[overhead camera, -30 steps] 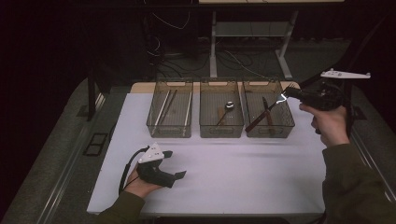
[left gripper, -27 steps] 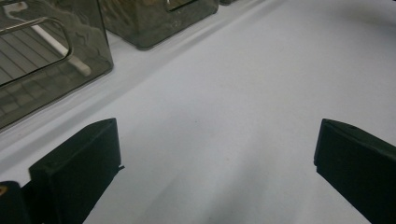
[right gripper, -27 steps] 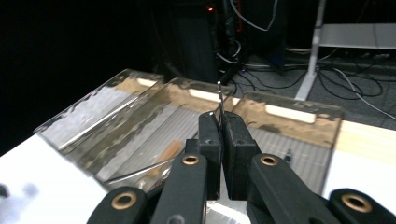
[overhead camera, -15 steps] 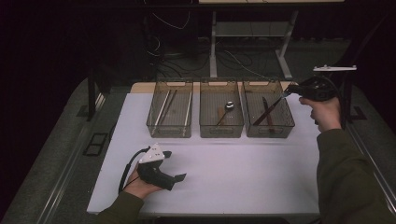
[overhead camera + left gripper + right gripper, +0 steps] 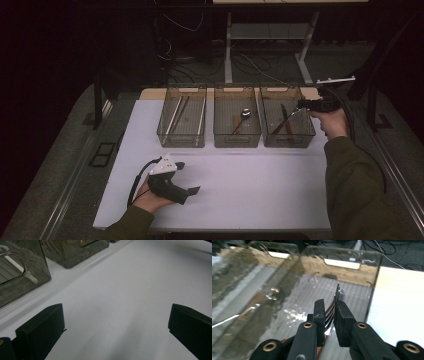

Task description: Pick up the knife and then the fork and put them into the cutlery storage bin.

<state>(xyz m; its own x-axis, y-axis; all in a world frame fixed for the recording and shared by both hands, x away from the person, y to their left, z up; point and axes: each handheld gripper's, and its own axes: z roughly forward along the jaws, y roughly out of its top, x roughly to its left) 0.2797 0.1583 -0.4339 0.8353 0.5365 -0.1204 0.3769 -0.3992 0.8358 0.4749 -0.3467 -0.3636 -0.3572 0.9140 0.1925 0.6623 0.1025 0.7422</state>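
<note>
White tabletop under dim light: at right of the high frame my right gripper [image 5: 329, 315], jaws just easing apart around a fork [image 5: 336, 298], lowers it into the right bin [image 5: 300, 137]; letting go comes next, I judge, while the left gripper [image 5: 185, 177] idles wide open.

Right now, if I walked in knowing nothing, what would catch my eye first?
Probably the three clear bins lined up at the far side of the white table, each holding cutlery. Then the right tongs over the rightmost bin, their jaws just easing apart with a fork between them. The left tongs rest wide open on the table, holding nothing.
</note>
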